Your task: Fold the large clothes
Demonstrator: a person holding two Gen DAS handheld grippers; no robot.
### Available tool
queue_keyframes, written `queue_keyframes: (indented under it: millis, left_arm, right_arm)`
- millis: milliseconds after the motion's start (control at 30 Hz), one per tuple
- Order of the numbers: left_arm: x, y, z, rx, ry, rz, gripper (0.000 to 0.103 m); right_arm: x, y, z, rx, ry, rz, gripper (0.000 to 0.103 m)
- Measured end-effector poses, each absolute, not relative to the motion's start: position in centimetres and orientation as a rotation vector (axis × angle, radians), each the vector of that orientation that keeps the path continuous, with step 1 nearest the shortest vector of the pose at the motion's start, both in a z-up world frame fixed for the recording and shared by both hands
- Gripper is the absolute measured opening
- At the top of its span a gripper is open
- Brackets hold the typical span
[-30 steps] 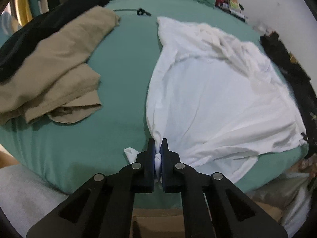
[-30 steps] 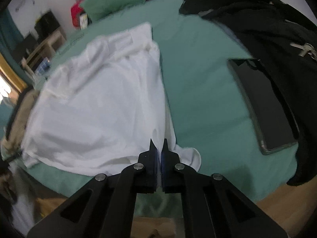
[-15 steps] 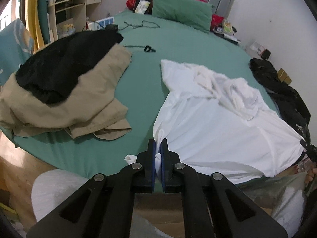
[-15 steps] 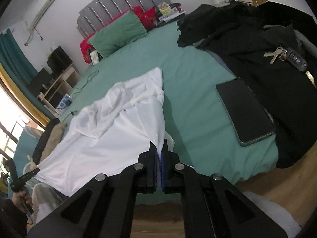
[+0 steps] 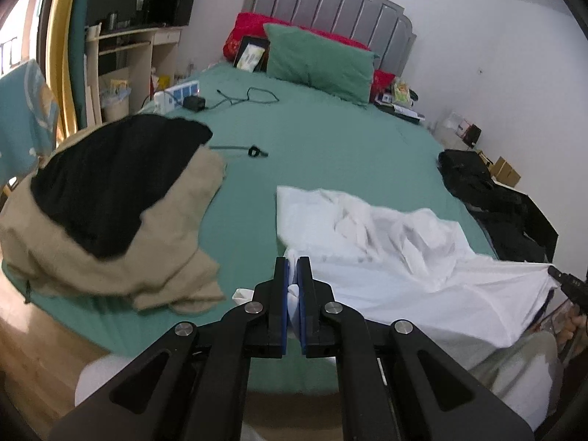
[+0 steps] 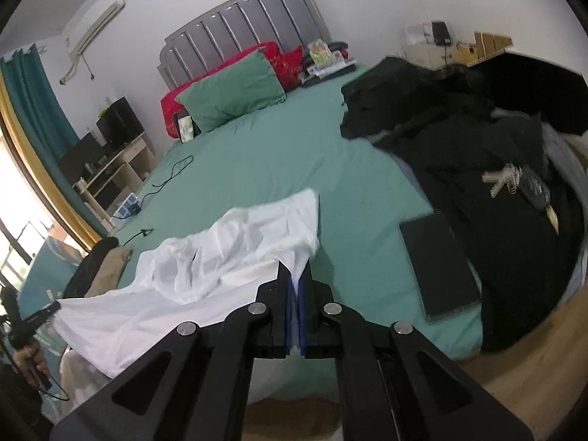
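white cotton is stretching between two handheld tongs above a green bed sheet (image 5: 330,139). the left gripper (image 5: 293,275) is pinching one hem corner of the white t-shirt (image 5: 404,257) between its blue-lined jaws, which are clamped nearly together on the fabric. the right gripper (image 6: 294,279) is clenching the opposite hem corner of the same shirt (image 6: 220,257) in the same way. the hem is hanging taut and lifted between them at the foot of the bed, while the shirt's upper part is lying crumpled on the sheet. a tan garment (image 5: 110,257) with a black one (image 5: 110,183) on it is lying to the shirt's left; a dark tablet (image 6: 437,264) and black clothing (image 6: 477,147) carrying keys (image 6: 503,180) are lying to its right.
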State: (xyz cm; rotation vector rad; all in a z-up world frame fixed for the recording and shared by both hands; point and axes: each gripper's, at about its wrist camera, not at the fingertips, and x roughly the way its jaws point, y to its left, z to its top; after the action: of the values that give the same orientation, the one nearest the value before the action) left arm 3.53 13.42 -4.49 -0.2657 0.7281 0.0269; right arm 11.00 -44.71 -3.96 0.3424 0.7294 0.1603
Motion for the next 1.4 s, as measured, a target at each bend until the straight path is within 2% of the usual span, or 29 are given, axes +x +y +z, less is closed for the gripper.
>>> queue_keyframes:
  millis: [300,633,967,1167,1200,1267,1300,1333,1400]
  left_arm:
    - [9.6,13.9,-3.5,-0.244,0.675,0.024,0.005]
    - [17.7,14.7,-4.7,-0.250,0.675,0.022,0.005]
    - [28.4,15.1,-10.5,-0.239,0.810,0.032,0.005]
    - [33.1,15.9,-15.2,-0.310,0.917,0.061,0.007]
    - [33.6,16.0,-16.1,-0.340,0.939,0.059,0.014]
    - [34.3,16.5,-17.5,-0.399,0.980,0.075,0.039]
    - [34.1,16.7,-17.7,-0.415,0.977,0.091,0.059]
    - [33.8,16.9,-17.7,-0.427,0.957,0.112,0.064]
    - [32.9,17.0,-17.0,-0.421,0.911,0.143,0.064]
  right_arm:
    - [18.4,-44.2,-3.0,0.340,0.670,0.156,0.003]
    - [28.0,-44.8,-4.9,0.341,0.713,0.176,0.003]
    - [39.1,-43.9,-11.5,0.275,0.853,0.145,0.003]
    - [42.9,-41.7,-16.2,0.167,0.938,0.127,0.005]
    - [43.0,-41.3,-16.5,0.149,0.943,0.125,0.007]
    - [43.2,-40.7,-17.0,0.103,0.959,0.108,0.013]
    - [43.0,-40.5,-17.0,0.069,0.958,0.089,0.017]
    - [42.8,-40.3,-16.9,0.046,0.954,0.079,0.022]
    - [42.0,-40.0,-16.3,-0.042,0.939,0.037,0.048]
